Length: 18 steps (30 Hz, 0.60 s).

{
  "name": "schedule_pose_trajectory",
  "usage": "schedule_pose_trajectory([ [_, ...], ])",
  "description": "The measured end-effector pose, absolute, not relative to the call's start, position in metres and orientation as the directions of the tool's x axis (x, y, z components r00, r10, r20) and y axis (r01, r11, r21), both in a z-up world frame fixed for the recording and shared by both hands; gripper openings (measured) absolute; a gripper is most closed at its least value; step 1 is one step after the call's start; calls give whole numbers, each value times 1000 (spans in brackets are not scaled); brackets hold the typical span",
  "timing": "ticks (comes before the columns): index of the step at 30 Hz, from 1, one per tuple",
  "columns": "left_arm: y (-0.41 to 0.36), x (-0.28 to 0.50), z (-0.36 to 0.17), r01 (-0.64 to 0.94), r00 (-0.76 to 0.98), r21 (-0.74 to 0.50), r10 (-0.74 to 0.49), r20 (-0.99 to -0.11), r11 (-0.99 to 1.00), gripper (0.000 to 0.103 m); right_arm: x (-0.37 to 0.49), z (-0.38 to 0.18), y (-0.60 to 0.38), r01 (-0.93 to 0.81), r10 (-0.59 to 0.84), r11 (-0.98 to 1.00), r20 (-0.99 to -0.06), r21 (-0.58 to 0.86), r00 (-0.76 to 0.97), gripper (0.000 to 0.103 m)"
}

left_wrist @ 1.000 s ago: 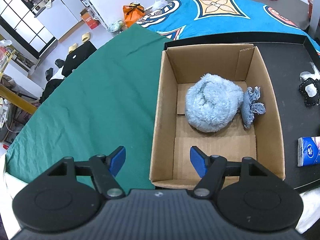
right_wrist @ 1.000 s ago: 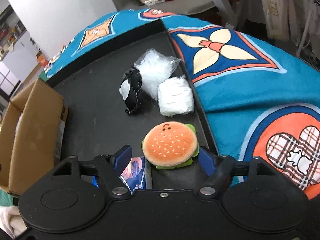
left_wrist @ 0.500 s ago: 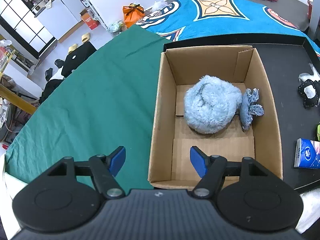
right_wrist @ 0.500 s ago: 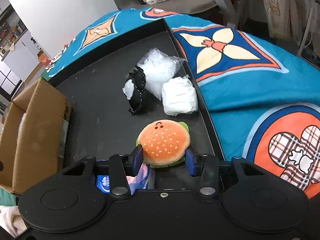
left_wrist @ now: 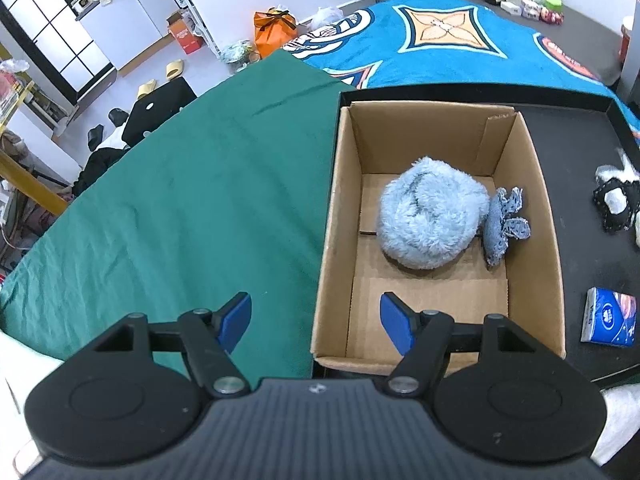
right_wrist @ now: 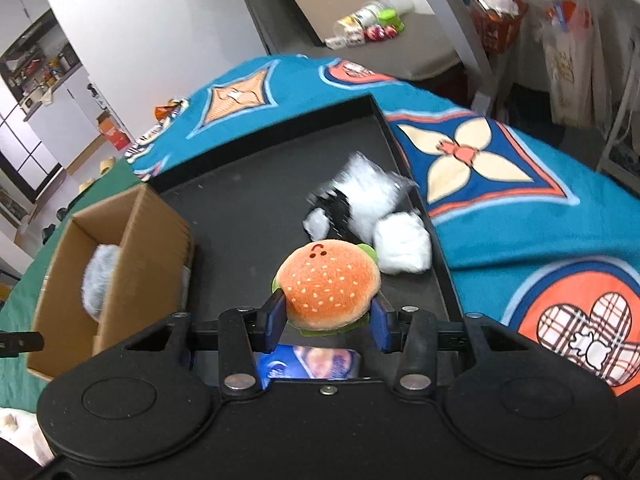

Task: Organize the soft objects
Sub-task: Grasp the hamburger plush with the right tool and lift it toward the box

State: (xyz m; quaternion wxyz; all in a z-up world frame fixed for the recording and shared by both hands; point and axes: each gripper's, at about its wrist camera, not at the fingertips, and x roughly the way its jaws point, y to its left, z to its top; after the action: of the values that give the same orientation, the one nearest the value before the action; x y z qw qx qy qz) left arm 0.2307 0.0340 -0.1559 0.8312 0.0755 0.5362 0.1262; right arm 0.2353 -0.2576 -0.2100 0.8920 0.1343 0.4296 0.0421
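Right gripper (right_wrist: 326,322): jaws just closed, pads clamped on plush hamburger (right_wrist: 328,286), held clear above black tray (right_wrist: 248,216). Cardboard box (right_wrist: 120,264) lies to gripper's left, open side up, blue fuzzy plush inside. Left gripper (left_wrist: 316,316): jaws wide, empty, beside box near corner; right hand alone carries load.

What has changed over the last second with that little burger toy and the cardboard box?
The right gripper closed its jaws on the round orange plush hamburger and lifted it off the black tray. The left gripper stayed open over the brown cardboard box, which still holds the fluffy light-blue plush. The blue tissue pack stayed put on the tray.
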Motion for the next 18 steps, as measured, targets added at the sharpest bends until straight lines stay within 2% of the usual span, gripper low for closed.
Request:
schedule_pose_trajectory([
  [18, 58, 222, -148, -179, 447, 120, 190, -874, 976, 70, 234, -155, -208, -63, 221, 967, -693, 247, 686, 43],
])
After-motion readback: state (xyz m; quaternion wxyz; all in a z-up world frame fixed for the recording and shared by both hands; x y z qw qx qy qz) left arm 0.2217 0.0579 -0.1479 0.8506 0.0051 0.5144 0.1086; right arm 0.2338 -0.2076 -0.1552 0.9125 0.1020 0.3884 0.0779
